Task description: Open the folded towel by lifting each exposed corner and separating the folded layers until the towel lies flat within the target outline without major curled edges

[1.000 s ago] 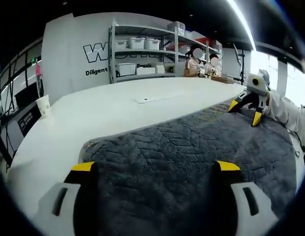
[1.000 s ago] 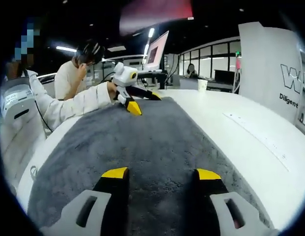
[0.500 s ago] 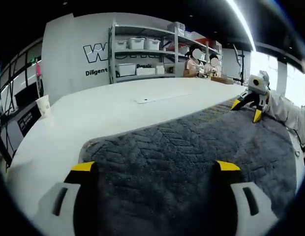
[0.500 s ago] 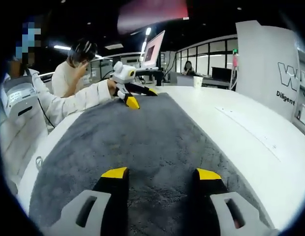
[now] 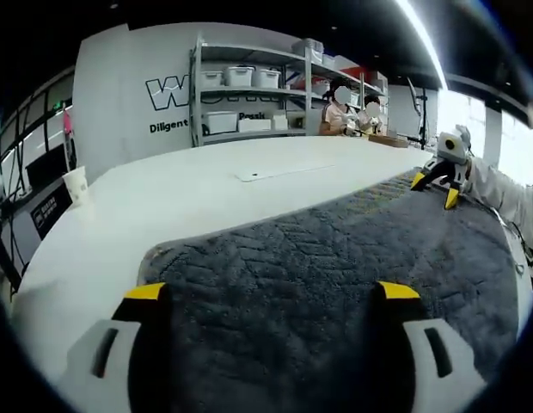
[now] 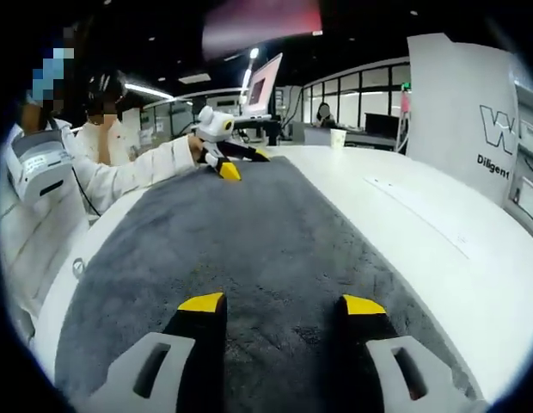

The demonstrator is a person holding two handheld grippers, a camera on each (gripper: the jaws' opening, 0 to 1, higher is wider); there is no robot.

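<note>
A dark grey towel point(image 5: 335, 258) lies spread across the white table point(image 5: 163, 198); it also runs lengthwise through the right gripper view as the towel point(image 6: 241, 232). My left gripper point(image 5: 272, 292) stands open over one end of it, yellow-tipped jaws wide apart with nothing between them. At the opposite end my right gripper point(image 6: 282, 304) is open too, over the cloth. Each shows small in the other's view: the right gripper point(image 5: 436, 188) at the far edge, the left gripper point(image 6: 243, 163) at the far corner, held by a white sleeve point(image 6: 137, 172).
A paper cup point(image 5: 77, 183) stands near the table's left edge, and a thin strip point(image 5: 279, 172) lies on the bare top beyond the towel. Shelves with boxes point(image 5: 249, 86) and people are behind. A seated person point(image 6: 99, 129) and a monitor point(image 6: 265, 86) are past the far end.
The right gripper has drawn back a little along the towel, so it looks smaller and farther right in the left gripper view. The left gripper has stayed put.
</note>
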